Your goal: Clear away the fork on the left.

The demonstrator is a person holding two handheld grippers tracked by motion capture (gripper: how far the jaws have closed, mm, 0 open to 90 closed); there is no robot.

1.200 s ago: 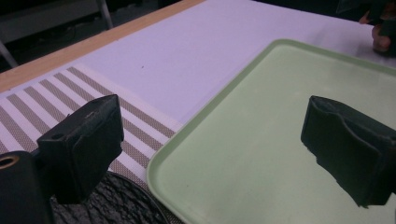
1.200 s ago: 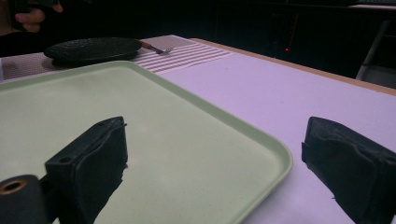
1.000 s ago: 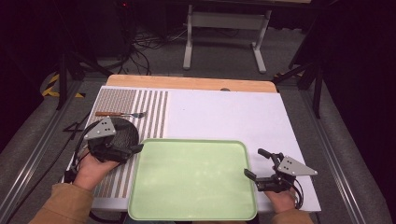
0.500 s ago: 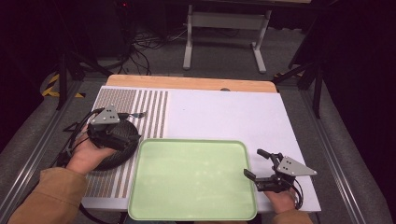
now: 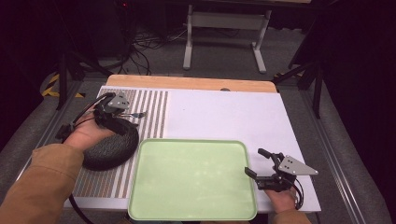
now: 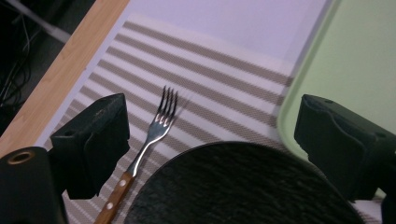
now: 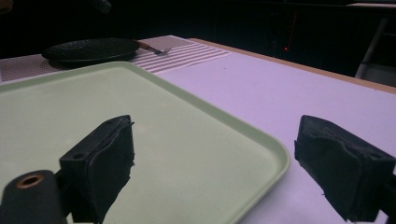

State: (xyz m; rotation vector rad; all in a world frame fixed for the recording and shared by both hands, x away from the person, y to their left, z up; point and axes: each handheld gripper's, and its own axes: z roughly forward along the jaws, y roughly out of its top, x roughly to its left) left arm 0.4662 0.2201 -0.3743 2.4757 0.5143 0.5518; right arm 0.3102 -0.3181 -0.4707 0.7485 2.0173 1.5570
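Dark room, white surface [image 5: 224,114] with striped mat [image 5: 154,105], both claws gaping and empty.

Largest first: green tray [image 5: 194,179] sits bare at the near edge; black plate [image 5: 109,149] lies on the mat just left of it; wooden-handled fork [image 6: 147,140] rests on the stripes beyond the plate, handle close against its rim. Left claw [image 5: 114,116] hovers over the plate's far edge near the fork, jaws wide, gripping nothing. Right claw [image 5: 261,163] idles beside the tray's right edge, jaws wide, gripping nothing. Risks, as judged: closing on the fork here could catch the plate rim and drag it; a thin, flat fork may slip or skid along the mat.
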